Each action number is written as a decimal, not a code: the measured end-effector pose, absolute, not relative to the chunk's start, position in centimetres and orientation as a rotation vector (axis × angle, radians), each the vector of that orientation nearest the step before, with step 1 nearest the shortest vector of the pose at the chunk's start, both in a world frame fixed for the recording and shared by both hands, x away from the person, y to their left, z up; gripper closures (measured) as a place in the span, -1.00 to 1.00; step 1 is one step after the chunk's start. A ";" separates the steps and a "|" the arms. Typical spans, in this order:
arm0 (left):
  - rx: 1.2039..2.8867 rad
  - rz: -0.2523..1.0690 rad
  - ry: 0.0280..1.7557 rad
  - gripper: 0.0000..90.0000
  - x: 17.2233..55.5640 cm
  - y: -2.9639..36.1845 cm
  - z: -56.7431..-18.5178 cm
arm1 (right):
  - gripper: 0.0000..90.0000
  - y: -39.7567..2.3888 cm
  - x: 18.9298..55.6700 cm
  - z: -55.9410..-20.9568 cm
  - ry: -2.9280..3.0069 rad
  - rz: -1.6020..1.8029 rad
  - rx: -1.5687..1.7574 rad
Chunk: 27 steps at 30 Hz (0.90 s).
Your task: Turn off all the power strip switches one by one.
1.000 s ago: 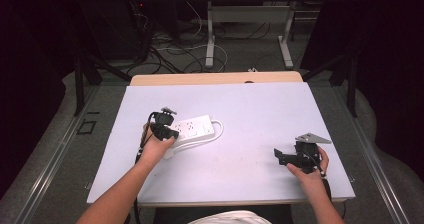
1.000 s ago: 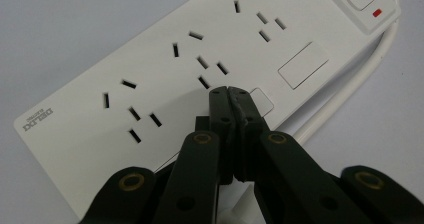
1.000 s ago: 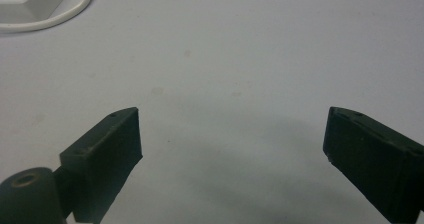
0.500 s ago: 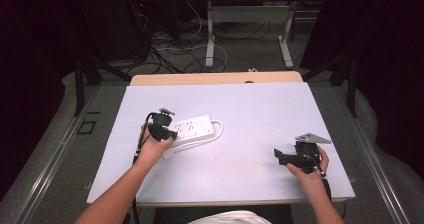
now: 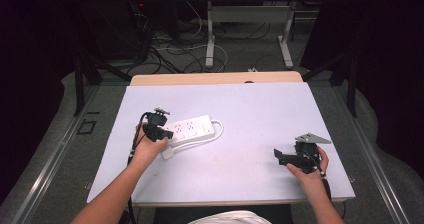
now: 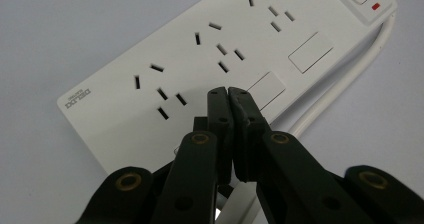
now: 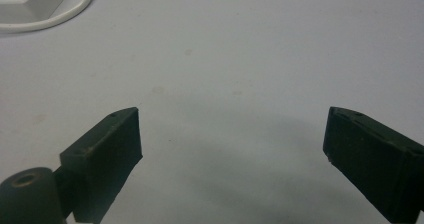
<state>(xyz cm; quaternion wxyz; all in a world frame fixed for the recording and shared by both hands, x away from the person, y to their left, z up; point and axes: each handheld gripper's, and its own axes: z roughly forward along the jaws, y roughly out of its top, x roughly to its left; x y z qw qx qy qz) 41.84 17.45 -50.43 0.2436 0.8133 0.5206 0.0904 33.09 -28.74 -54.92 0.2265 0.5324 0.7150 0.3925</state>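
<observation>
A white power strip point(image 5: 192, 129) lies flat on the left half of the table, its cord point(image 5: 218, 132) looping round its right end and back to a white plug point(image 5: 167, 153). My left gripper point(image 5: 165, 132) is held over the strip's left end. In the left gripper view its jaws are pressed together, tips point(image 6: 227, 91) just above the power strip point(image 6: 200, 59) near its sockets, with nothing seen between them. My right gripper point(image 5: 278, 156) is near the front right, far from the strip. It stands wide open point(image 7: 232, 134) over bare table.
The pale table point(image 5: 260, 114) has a wooden strip along its far edge. The strip's switch end point(image 7: 25, 1) and cord point(image 7: 65, 11) lie far ahead of the right gripper. Beyond the table are desk legs point(image 5: 210, 39) and floor cables point(image 5: 165, 49).
</observation>
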 end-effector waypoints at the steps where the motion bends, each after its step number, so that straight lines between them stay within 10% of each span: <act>1: 2.222 0.251 1.422 0.97 41.8 17.5 -50.4 | -0.82 -28.8 33.1 -54.9 1.972 1.082 1.467; 27: 2.215 0.239 1.484 0.89 41.8 19.2 -50.8 | -0.82 -28.9 33.1 -55.0 1.971 1.086 1.471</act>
